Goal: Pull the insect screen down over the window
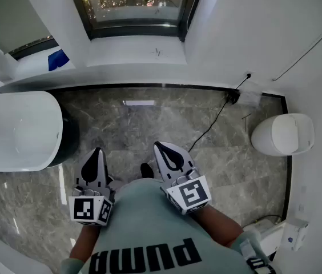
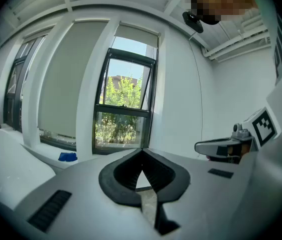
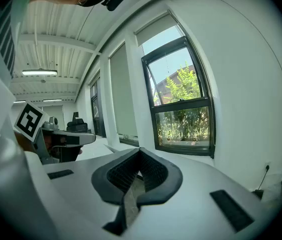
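Both pairs of fingers clenched, nothing btwn them. Left gripper & right gripper are held low by the body, well apart from the window. Insect screen prob. the pale panel up top; glass uncovered. Step: approach. Next: reach up, open, catch its bottom edge.

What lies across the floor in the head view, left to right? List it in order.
White rounded container → left hand-held gripper → right hand-held gripper → black cable → white domed object.
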The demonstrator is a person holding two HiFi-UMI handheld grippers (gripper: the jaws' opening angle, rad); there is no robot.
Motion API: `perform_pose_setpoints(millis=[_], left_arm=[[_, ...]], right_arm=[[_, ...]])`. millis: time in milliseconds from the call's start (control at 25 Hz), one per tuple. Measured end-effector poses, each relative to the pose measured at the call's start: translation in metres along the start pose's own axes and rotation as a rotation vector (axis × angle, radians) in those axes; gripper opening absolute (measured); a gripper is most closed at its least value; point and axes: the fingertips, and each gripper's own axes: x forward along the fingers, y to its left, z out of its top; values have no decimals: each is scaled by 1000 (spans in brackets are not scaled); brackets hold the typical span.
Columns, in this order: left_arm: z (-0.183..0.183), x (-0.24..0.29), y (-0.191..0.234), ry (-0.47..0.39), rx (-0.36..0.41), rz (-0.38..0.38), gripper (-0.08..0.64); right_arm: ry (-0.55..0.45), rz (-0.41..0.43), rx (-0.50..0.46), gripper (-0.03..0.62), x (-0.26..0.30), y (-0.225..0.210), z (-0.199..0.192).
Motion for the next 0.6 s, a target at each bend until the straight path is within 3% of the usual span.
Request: perform_pose_setpoints(millis=[160,600], left_arm=[[2,-4,4,-4,-1,5,12],[-5,-18,16,-2,-26,48,12]], right_arm=[[6,11,-31,-3,4,7,4],[7,55,26,-3,7,17,-3]])
